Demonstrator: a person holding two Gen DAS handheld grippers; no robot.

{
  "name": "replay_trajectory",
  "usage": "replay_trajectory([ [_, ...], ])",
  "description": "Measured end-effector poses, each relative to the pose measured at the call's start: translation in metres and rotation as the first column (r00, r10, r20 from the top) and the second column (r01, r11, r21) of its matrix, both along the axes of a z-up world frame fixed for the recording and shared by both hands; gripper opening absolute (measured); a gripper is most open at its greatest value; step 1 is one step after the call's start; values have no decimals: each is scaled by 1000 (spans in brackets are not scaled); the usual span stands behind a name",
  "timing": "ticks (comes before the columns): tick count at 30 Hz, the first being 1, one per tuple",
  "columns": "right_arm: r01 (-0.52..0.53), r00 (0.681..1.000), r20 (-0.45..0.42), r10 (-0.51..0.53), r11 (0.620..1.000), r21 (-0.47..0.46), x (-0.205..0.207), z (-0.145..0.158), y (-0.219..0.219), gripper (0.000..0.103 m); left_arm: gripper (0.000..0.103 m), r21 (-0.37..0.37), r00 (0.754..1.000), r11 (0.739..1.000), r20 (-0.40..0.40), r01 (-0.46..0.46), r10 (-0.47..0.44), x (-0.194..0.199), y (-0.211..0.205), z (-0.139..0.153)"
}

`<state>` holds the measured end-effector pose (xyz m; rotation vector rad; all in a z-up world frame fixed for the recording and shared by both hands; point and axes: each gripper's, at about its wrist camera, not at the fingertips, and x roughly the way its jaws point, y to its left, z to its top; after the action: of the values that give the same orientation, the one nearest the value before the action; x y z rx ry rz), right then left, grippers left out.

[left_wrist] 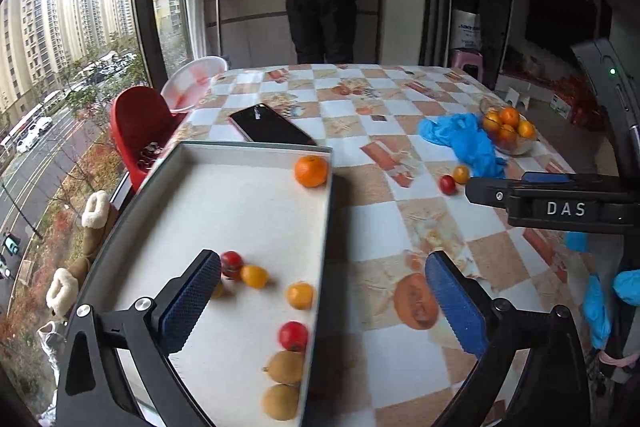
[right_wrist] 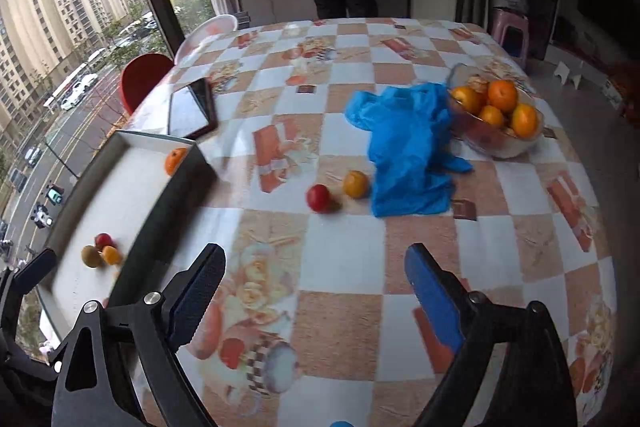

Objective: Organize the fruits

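Several small fruits sit loose in the white tray [left_wrist: 224, 211], and the left gripper [left_wrist: 324, 303], jaws wide and empty, straddles its right wall, so a careless move could knock the wall and send them rolling. The right gripper [right_wrist: 316, 287], also wide and empty, hovers short of the red tomato [right_wrist: 319, 198] and yellow tomato [right_wrist: 356, 183] lying just beside the blue plastic bag [right_wrist: 404, 151]; a sloppy close could roll them or snag the bag.

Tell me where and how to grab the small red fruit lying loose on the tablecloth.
Grip the small round red fruit across its middle, coming from above with the open right tongs. It is smooth and round, so any width fits. Set the fingers front and back, because the small orange fruit sits close on its right, by the crumpled blue plastic bag.
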<state>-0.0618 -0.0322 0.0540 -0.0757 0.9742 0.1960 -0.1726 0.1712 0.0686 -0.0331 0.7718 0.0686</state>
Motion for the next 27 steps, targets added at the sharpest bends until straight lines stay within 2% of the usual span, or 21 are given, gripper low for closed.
replay_trajectory([
  [2, 76, 997, -20, -76, 997, -19, 1, -10, -36, 93, 102, 16, 997, 999, -62, 37, -35, 16, -35, -14],
  [4, 142, 989, -39, -144, 989, -33, -1, -20, -69, 93, 102, 65, 992, 996, -114, 54, -46, 33, -64, -33],
  [6, 195, 979, -50, -197, 980, -45, -2, -28, -97, 93, 103, 120, 986, 992, -164, 41, -21, 51, -82, -53],
  [8, 225, 972, -50, -228, 973, -56, -4, -34, -116, 93, 103, 137, 981, 991, -192, 14, 13, 64, -88, -66],
  [10, 242, 969, -43, -245, 968, -63, -2, -39, -128, 93, 103, 108, 986, 994, -160, -32, 49, 75, -84, -67],
  [13, 244, 970, -10, -245, 968, -52, 2, -41, -134, 103, 103, 55, 985, 997, -162, -55, 63, 96, -76, -71],
  [15, 243, 970, 4, -243, 968, -61, 7, -42, -133, 103, 103, -24, 981, 998, -185, -61, 56, 111, -65, -74],
  [19, 239, 971, 22, -238, 963, -124, 16, -47, -126, 103, 103, -21, 979, 994, -175, -109, 104, 132, -58, -76],
  [27, 231, 973, 44, -228, 966, -118, 13, -49, -127, 103, 103, -21, 979, 993, -175, -114, 109, 134, -59, -77],
])
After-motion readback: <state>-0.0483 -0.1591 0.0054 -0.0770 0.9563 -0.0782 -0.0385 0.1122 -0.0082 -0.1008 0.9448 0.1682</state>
